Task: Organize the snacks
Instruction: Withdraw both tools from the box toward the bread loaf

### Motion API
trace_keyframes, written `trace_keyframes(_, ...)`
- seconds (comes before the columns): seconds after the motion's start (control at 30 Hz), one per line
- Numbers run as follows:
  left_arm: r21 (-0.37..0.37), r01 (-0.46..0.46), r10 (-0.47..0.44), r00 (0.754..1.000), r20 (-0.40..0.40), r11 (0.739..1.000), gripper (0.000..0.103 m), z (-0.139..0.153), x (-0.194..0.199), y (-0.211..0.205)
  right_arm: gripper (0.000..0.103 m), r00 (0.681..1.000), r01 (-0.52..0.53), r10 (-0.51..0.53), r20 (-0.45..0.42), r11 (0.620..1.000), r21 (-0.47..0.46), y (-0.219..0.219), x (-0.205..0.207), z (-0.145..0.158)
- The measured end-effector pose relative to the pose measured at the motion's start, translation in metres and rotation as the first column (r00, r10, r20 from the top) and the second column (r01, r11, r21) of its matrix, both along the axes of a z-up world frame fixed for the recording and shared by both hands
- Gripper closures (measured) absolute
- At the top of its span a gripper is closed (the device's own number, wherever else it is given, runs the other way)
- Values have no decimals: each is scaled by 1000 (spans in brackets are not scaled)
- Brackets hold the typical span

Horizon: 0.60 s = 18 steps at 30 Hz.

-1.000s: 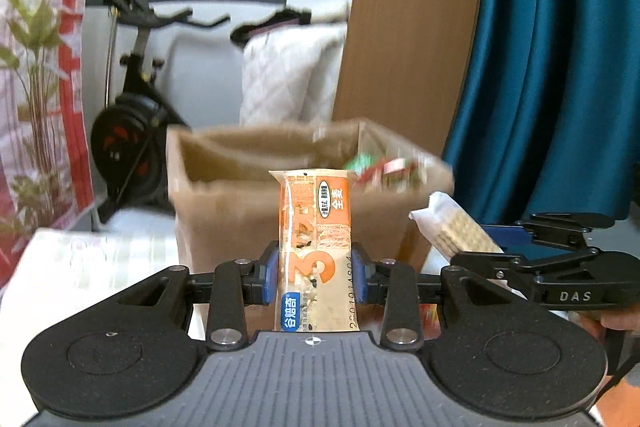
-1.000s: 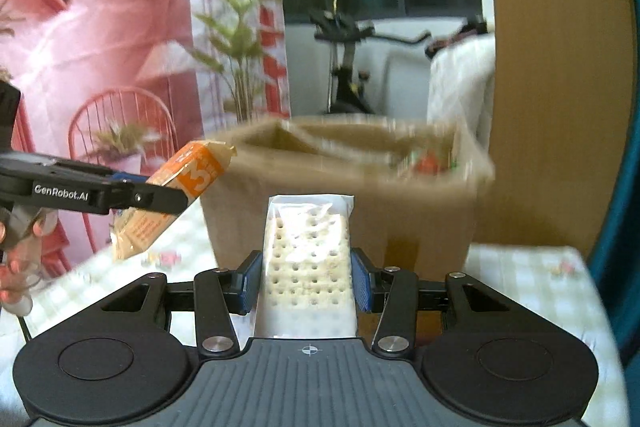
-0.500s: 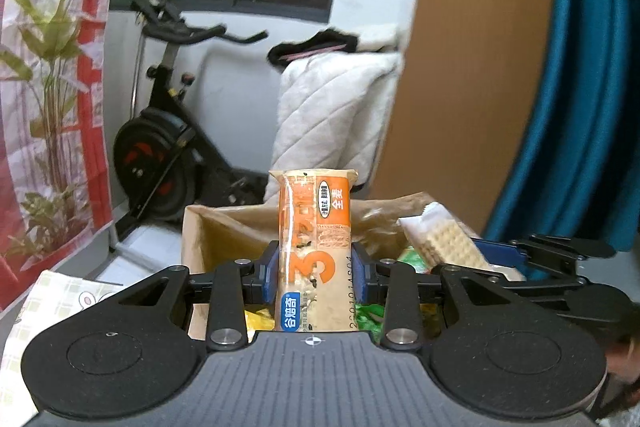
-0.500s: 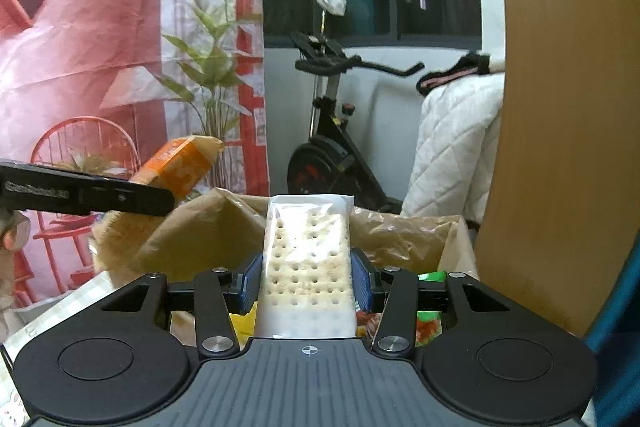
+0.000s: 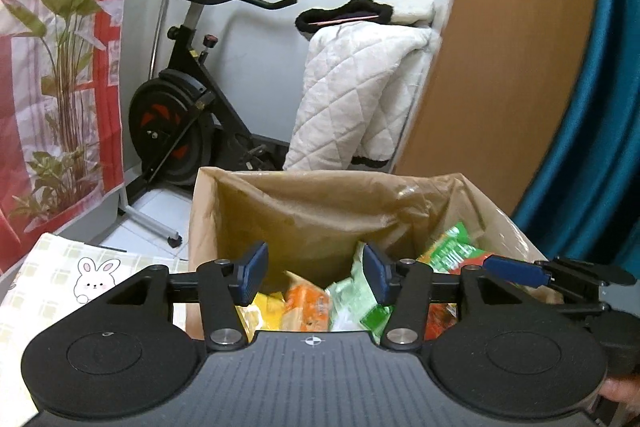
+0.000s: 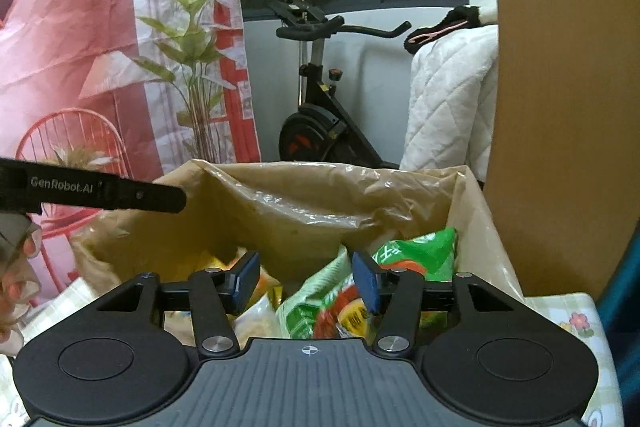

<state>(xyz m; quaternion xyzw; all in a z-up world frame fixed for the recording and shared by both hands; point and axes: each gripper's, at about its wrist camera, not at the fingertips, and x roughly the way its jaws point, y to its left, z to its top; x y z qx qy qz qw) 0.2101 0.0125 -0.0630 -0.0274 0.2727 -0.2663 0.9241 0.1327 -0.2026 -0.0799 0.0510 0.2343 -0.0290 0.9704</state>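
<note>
Over bag of snacks.
Left gripper and right gripper opening, fingers released, nothing between them.

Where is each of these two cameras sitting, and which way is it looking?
Left wrist: rides the left gripper, looking along its opening, empty jaws into the lined box of snacks; the right gripper shows at right.
Right wrist: rides the right gripper, jaws also opening and empty, over the same box; the left gripper and fingers show at left.
Shared: box, exercise bike, white quilt.
</note>
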Motion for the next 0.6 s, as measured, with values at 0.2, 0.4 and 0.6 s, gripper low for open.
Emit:
trace_keyframes(0.2,-29,53,-53,999,0,998,48,9,-47,28,54,999,-12,11,43,1000,21,14,-49,8)
trace_keyframes(0.4,-8,84,-84,996,-35,996,48,-7,-107,60,53,999,-39,37,32,998,55,38,-101,-7)
trace_keyframes(0.6,39,112,-104,980,-169,993,48,-63,-150,80,53,991,-67,77,-105,993,102,70,-138,-63)
